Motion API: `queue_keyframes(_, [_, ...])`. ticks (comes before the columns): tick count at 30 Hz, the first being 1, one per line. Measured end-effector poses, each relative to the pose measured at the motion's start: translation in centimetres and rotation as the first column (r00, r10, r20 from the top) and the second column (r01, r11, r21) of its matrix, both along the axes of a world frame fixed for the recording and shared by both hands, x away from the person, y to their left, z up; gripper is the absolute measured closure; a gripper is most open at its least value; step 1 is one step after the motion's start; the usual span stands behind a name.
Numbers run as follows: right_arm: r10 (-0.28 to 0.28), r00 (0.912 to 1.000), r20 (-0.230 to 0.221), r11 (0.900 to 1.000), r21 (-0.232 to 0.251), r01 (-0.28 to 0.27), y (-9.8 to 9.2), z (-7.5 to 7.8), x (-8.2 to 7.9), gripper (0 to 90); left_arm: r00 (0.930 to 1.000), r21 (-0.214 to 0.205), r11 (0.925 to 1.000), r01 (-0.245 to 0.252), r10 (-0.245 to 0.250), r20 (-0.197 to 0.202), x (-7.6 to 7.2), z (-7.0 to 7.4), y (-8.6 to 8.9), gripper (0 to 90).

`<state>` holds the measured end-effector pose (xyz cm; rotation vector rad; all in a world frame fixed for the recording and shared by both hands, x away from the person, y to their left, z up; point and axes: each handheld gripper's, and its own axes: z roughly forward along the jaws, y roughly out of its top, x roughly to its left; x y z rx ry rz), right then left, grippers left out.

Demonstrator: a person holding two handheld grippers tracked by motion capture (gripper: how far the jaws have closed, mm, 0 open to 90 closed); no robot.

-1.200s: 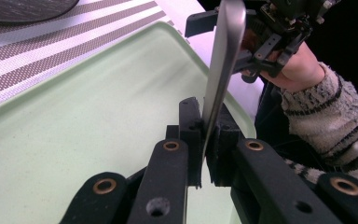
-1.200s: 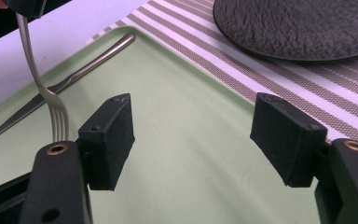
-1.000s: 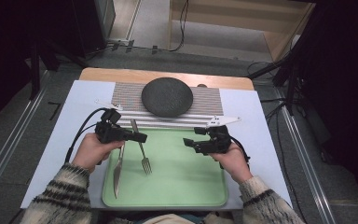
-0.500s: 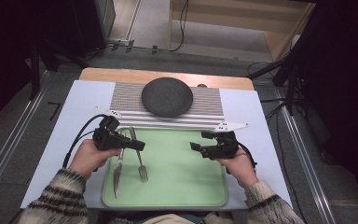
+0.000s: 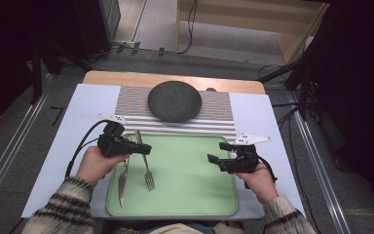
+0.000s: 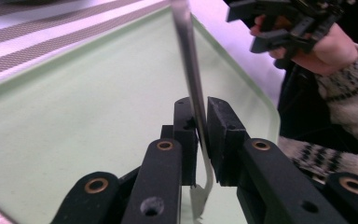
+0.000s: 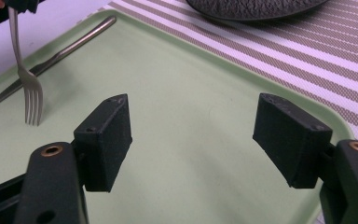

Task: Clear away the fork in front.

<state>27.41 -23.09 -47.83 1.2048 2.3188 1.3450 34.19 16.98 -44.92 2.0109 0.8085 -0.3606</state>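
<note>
A metal fork [image 5: 146, 168] stands tilted on the green tray [image 5: 190, 165], tines down on the tray floor. Its handle [image 6: 186, 51] runs up between the jaws of my left gripper [image 5: 143, 148]. Those jaws have just been opening: the handle leans on one pad and a thin gap shows at the other pad [image 6: 221, 135]. A table knife [image 5: 123, 178] lies flat on the tray, left of the fork. My right gripper [image 5: 215, 152] hovers over the tray's right side, open, nothing between its pads. In its own view the fork [image 7: 25, 79] and knife [image 7: 70, 44] are at far left.
A dark round plate [image 5: 174, 101] rests on a striped placemat [image 5: 131, 97] just beyond the tray. A pale sheet covers the table. Cables trail from both grippers. The dark floor and table legs surround the table.
My right gripper has drifted right and nearer the person, off the tray's middle. The left gripper with the fork has shifted only slightly left; the fork's tines stay on the tray.
</note>
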Motion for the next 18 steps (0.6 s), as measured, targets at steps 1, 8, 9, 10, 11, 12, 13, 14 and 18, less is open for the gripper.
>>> queue_keyframes(1, [0.002,1.0000,0.003,1.0000,-0.004,-0.002,-0.1,0.0,-0.1,25.4,0.9999,0.004,1.0000,-0.008,0.008,0.008,0.1,-0.1,0.1,82.1])
queue_keyframes(8, [-0.009,0.9999,0.006,0.9999,-0.006,0.009,-0.8,-0.3,-0.7,25.0,0.9981,0.015,0.9986,-0.051,0.050,0.035,0.4,-0.9,0.3,78.6])
queue_keyframes(9, [-0.010,0.9999,0.006,0.9999,-0.007,0.010,-0.9,-0.4,-0.8,25.0,0.9979,0.010,0.9984,-0.055,0.055,0.033,0.4,-1.0,0.3,78.4])
queue_keyframes(10, [-0.011,0.9999,0.006,0.9999,-0.008,0.011,-1.0,-0.4,-0.8,25.0,0.9976,0.008,0.9982,-0.060,0.059,0.035,0.4,-1.1,0.3,78.4])
queue_keyframes(11, [-0.010,0.9999,0.008,0.9999,-0.009,0.010,-1.0,-0.5,-0.8,25.0,0.9970,0.009,0.9980,-0.063,0.062,0.045,0.4,-1.1,0.3,78.1])
queue_keyframes(12, [-0.012,0.9999,0.007,0.9999,-0.008,0.012,-1.0,-0.5,-0.8,25.0,0.9965,0.010,0.9979,-0.064,0.064,0.054,0.4,-1.2,0.2,77.6])
queue_keyframes(13, [-0.012,0.9999,0.008,0.9999,-0.009,0.013,-1.0,-0.6,-0.8,24.9,0.9960,0.009,0.9979,-0.064,0.063,0.063,0.5,-1.3,0.2,77.3])
queue_keyframes(14, [-0.012,0.9999,0.010,0.9998,-0.014,0.013,-1.0,-0.6,-0.7,24.6,0.9954,0.012,0.9977,-0.067,0.066,0.070,0.5,-1.4,0.2,77.0])
queue_keyframes(18, [-0.014,0.9998,0.011,0.9997,-0.020,0.015,-0.9,-0.8,-0.7,24.2,0.9933,0.013,0.9966,-0.082,0.081,0.083,0.7,-1.8,0.1,75.8])
